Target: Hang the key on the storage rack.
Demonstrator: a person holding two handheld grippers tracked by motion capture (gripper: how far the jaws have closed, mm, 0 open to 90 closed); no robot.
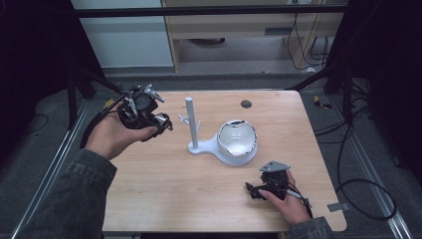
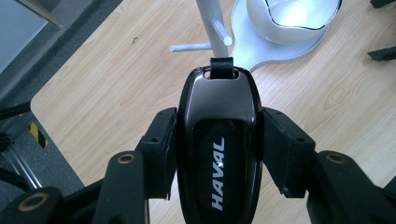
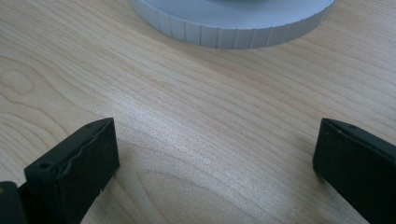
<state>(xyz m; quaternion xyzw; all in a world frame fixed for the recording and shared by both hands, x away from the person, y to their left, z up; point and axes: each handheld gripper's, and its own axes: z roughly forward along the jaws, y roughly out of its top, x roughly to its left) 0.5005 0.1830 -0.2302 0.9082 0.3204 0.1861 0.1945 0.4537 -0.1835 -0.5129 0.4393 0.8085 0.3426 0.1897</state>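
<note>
1. Black HAVAL key fob [image 2: 217, 154] clamped between jaws of left gripper [image 1: 158, 121], held above wooden table [image 1: 169, 184], near white stand [image 1: 192, 124].
2. Right gripper [image 1: 255, 190] spread wide, holding nothing, low over table beside white bowl [image 1: 238, 139].

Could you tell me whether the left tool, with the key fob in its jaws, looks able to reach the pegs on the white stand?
Probably yes. The left tool holds the key fob just beside the white stand, with nothing between them.
</note>
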